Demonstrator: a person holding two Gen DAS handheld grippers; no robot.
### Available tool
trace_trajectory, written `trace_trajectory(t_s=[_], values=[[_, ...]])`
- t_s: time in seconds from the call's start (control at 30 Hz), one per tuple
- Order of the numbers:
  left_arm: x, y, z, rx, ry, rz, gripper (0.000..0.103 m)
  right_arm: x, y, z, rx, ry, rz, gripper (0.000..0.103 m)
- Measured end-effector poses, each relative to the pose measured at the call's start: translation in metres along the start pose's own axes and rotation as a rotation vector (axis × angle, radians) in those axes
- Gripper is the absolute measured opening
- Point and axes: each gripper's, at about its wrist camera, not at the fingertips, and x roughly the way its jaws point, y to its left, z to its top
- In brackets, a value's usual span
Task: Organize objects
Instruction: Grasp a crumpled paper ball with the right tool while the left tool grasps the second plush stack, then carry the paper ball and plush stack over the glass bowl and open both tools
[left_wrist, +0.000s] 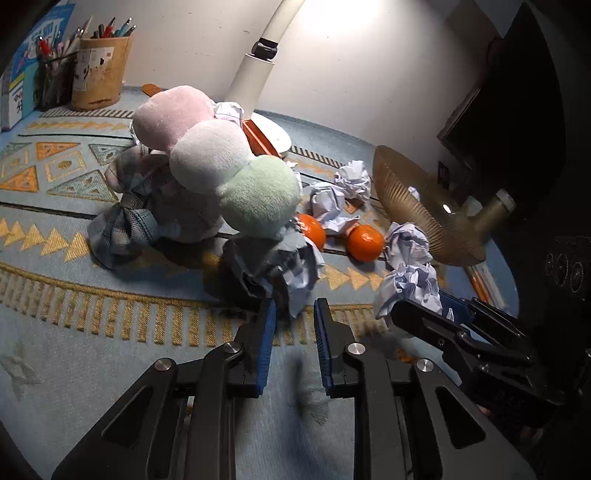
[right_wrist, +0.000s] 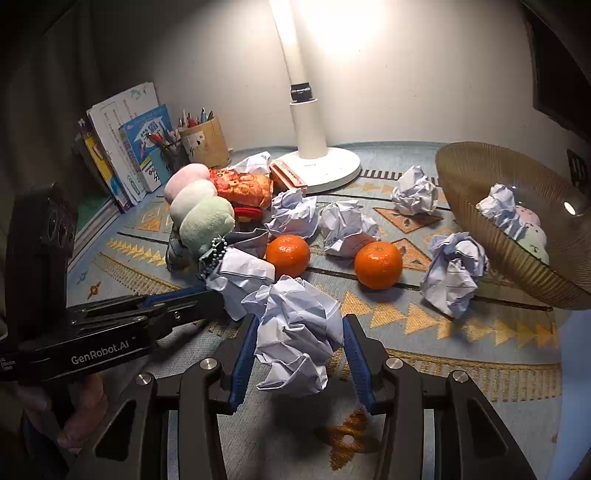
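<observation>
My right gripper (right_wrist: 300, 321) is shut on a crumpled white paper ball (right_wrist: 295, 332), its blue pads pressing both sides just above the patterned mat. My left gripper (left_wrist: 294, 306) is shut on the lower corner of another crumpled paper ball (left_wrist: 295, 273), which lies against a pink, white and green plush (left_wrist: 207, 155). In the right wrist view the left gripper (right_wrist: 218, 295) comes in from the left and meets that ball (right_wrist: 243, 277). The right gripper (left_wrist: 419, 301) shows at the right of the left wrist view with its ball.
Two oranges (right_wrist: 288, 254) (right_wrist: 378, 264) and several loose paper balls lie on the mat. A ribbed amber bowl (right_wrist: 480, 177) at the right holds a paper ball and a small plush. A lamp base (right_wrist: 332, 166), pen cups (left_wrist: 99, 70) and books (right_wrist: 122, 147) stand behind.
</observation>
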Motion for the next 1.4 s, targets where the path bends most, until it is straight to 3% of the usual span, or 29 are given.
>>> trace_trajectory(t_s=[0.07, 0.1, 0.2, 0.23, 0.27, 0.37, 0.47, 0.5, 0.57, 0.63, 0.8, 0.83, 0.87, 0.9, 0.93, 0.97, 1.13, 1.4], values=[[-0.007, -0.006, -0.007, 0.002, -0.002, -0.037, 0.018, -0.022, -0.008, 0.0, 0.018, -0.039, -0.005, 0.045], [-0.009, -0.009, -0.01, 0.013, -0.003, -0.022, 0.018, -0.031, -0.012, 0.0, 0.023, -0.055, -0.013, 0.045], [-0.012, -0.014, -0.013, 0.051, -0.028, 0.102, 0.019, -0.044, -0.021, -0.001, 0.041, -0.068, -0.026, 0.045], [-0.014, -0.014, -0.013, 0.052, -0.039, 0.129, 0.025, -0.046, -0.023, -0.002, 0.047, -0.071, -0.024, 0.045], [-0.015, -0.011, -0.011, 0.046, -0.044, 0.129, 0.038, -0.046, -0.023, -0.003, 0.052, -0.07, -0.022, 0.045], [-0.028, 0.0, 0.001, -0.012, -0.096, 0.115, 0.042, -0.04, -0.024, -0.009, 0.066, -0.047, -0.007, 0.045], [-0.041, 0.01, 0.022, -0.086, -0.162, 0.155, 0.048, -0.035, -0.019, -0.009, 0.063, -0.041, 0.006, 0.045], [-0.043, 0.013, 0.029, -0.114, -0.179, 0.155, 0.053, -0.034, -0.017, -0.007, 0.06, -0.043, 0.013, 0.045], [-0.04, 0.015, 0.043, -0.181, -0.204, 0.159, 0.085, -0.031, -0.01, -0.002, 0.046, -0.048, 0.025, 0.045], [-0.035, 0.014, 0.053, -0.228, -0.231, 0.167, 0.09, -0.027, -0.003, 0.003, 0.025, -0.054, 0.016, 0.045], [-0.004, 0.004, 0.073, -0.207, -0.203, 0.39, 0.088, -0.017, -0.004, 0.009, 0.025, -0.039, 0.023, 0.045], [0.0, 0.003, 0.074, -0.192, -0.204, 0.423, 0.077, -0.015, -0.006, 0.01, 0.03, -0.036, 0.021, 0.045], [0.006, 0.002, 0.074, -0.173, -0.193, 0.443, 0.057, -0.013, -0.008, 0.01, 0.037, -0.032, 0.018, 0.045], [0.009, 0.001, 0.074, -0.158, -0.18, 0.447, 0.054, -0.012, -0.011, 0.01, 0.047, -0.027, 0.02, 0.045], [0.009, 0.001, 0.072, -0.151, -0.188, 0.44, 0.051, -0.012, -0.014, 0.01, 0.056, -0.024, 0.028, 0.045], [0.006, 0.0, 0.069, -0.137, -0.202, 0.431, 0.037, -0.012, -0.017, 0.009, 0.065, -0.024, 0.035, 0.045], [-0.028, -0.017, 0.064, -0.076, -0.265, 0.31, 0.037, -0.03, -0.035, 0.01, 0.121, -0.066, 0.06, 0.045], [-0.081, -0.087, 0.079, 0.054, -0.371, 0.099, 0.037, -0.1, -0.066, 0.032, 0.191, -0.245, 0.048, 0.045]])
